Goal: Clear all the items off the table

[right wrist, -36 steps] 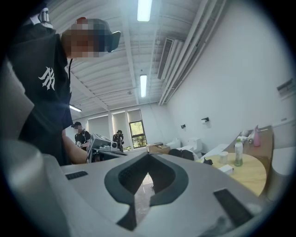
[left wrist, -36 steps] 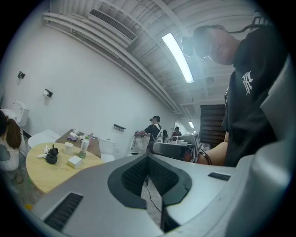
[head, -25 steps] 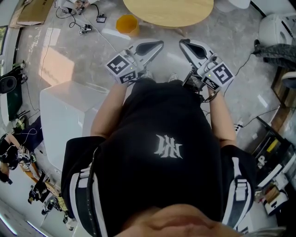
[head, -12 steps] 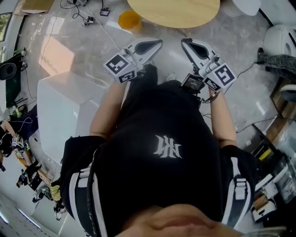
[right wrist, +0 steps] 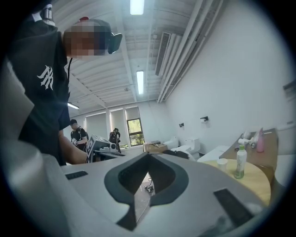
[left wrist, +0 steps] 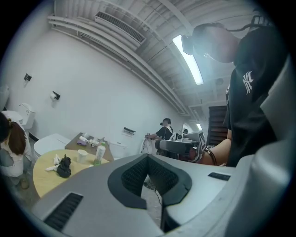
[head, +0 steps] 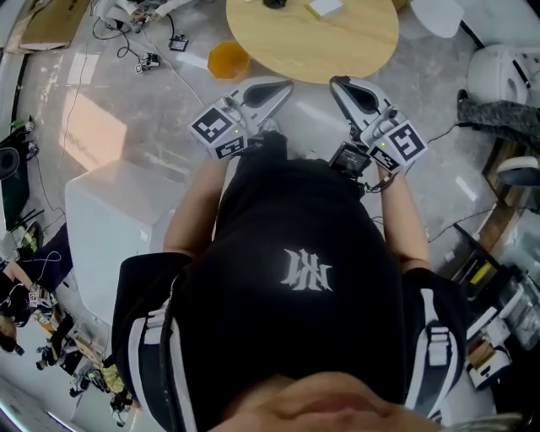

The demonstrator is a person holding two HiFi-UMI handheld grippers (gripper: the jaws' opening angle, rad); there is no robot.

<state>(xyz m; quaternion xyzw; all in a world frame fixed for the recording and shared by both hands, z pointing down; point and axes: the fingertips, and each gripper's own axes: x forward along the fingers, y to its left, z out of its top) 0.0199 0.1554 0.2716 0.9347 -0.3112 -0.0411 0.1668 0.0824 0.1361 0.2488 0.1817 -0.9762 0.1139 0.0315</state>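
Note:
A round wooden table [head: 312,38] stands ahead of me, its near edge just beyond both grippers. On it lie a dark object [head: 274,2] and a white item [head: 325,8]. In the left gripper view the table [left wrist: 44,171] carries a dark lumpy object [left wrist: 64,166], a white cup [left wrist: 82,156] and a green bottle [left wrist: 98,154]. The right gripper view shows the bottle [right wrist: 239,162] and cup [right wrist: 222,163] too. My left gripper [head: 283,87] [left wrist: 148,156] and right gripper [head: 337,84] [right wrist: 149,155] are held level side by side, both shut with nothing in them.
A yellow bucket [head: 229,61] sits on the floor left of the table, with cables [head: 152,55] beyond it. A white cabinet [head: 118,228] is at my left. Shelves and clutter [head: 489,287] line the right. People [left wrist: 165,129] stand further back.
Both grippers have moved forward toward the round table. More of the tabletop, with the things on it, has come into the head view.

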